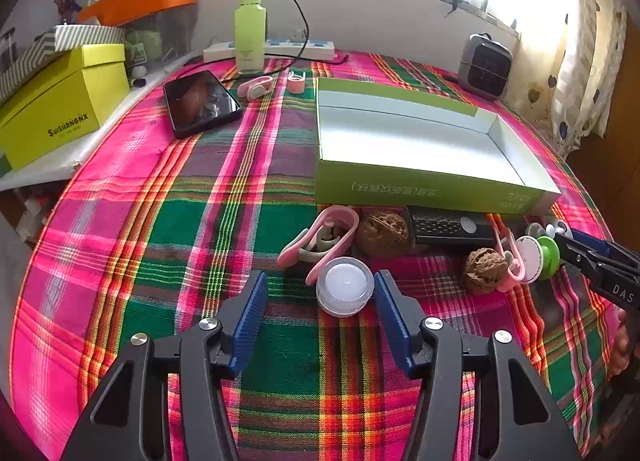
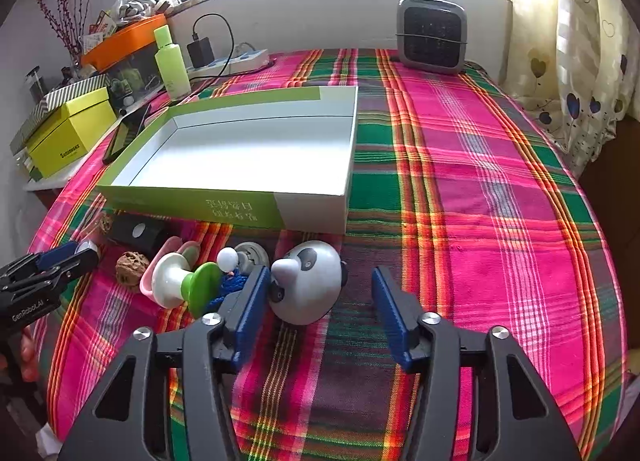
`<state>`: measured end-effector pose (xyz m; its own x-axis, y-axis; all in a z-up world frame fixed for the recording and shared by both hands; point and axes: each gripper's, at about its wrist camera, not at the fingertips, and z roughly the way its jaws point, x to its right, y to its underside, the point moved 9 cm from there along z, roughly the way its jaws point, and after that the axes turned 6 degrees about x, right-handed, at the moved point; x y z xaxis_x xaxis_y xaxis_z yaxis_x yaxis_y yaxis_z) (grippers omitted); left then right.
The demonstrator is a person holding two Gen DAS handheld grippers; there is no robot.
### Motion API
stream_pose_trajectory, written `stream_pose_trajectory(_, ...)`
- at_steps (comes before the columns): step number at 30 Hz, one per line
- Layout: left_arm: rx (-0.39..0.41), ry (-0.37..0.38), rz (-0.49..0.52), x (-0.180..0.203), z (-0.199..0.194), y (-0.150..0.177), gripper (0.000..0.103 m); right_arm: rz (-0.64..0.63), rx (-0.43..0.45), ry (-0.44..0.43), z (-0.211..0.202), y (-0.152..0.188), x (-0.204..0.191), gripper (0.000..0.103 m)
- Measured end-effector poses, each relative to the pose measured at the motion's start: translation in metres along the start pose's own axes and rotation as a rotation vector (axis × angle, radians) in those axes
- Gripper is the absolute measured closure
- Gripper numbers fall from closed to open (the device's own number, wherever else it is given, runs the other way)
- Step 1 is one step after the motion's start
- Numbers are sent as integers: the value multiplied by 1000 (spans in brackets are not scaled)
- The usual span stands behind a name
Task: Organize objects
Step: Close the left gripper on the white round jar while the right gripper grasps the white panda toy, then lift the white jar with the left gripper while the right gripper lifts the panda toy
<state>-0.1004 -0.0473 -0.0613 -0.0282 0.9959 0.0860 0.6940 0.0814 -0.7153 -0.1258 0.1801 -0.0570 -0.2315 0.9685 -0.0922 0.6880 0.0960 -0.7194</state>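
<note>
My left gripper [image 1: 322,277] stands open around a small clear jar with a white lid [image 1: 345,286], which sits close to the right finger. Beyond it lie a pink clip [image 1: 332,233], two walnuts [image 1: 382,233] [image 1: 484,269], a black device [image 1: 452,225] and a green-and-white spool [image 1: 536,257]. An empty green-and-white box [image 1: 432,189] sits behind them. My right gripper [image 2: 320,272] is open over a grey-and-white panda figure [image 2: 308,285], which rests against the left finger with a gap on the right. The spool [image 2: 176,281] and a blue cord [image 2: 230,285] lie to its left.
A phone [image 1: 200,103], a green bottle [image 1: 250,29], a power strip [image 1: 280,49] and two small pink clips [image 1: 256,87] occupy the far left of the plaid cloth. A small heater [image 2: 432,35] stands at the back. A yellow box [image 1: 60,101] sits on a side shelf.
</note>
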Motion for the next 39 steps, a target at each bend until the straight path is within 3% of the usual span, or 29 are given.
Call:
stream_pose_trajectory(2, -1, -1, 2, 1, 0, 0, 55, -20, 3, -11, 0, 0, -5, 62)
stream_pose_trajectory(7, -3, -3, 3, 2, 1, -1, 67, -44, 7, -10, -1, 0, -11, 71)
stream_pose_trajectory(8, -3, -2, 4, 2, 1, -1, 68, -46, 6, -11, -1, 0, -12, 77)
stream_pose_trajectory(10, -4, 1, 5, 3, 1, -1, 74, -47, 6, -11, -2, 1, -12, 78)
stream_pose_trajectory(12, -4, 3, 2, 4, 1, -1, 77, -46, 9, -7, -3, 1, -11, 81)
stream_pose_trajectory(13, -3, 1, 2, 3, 1, -1, 77, -44, 10, -9, -4, 2, -11, 89)
stream_pose_trajectory(14, -5, 3, 1, 4, 1, -1, 77, -42, 11, -10, -4, 2, -10, 91)
stream_pose_trajectory(23, -11, 34, 8, 16, -7, 9, 77, -12, 19, -35, -13, 7, -8, 91)
stream_pose_trajectory(36, -19, 84, 52, 47, -19, 21, 77, 134, -35, -298, -42, 38, -30, 91)
stream_pose_trajectory(39, -16, 79, 59, 50, -19, 22, 77, 135, -37, -296, -43, 40, -33, 91)
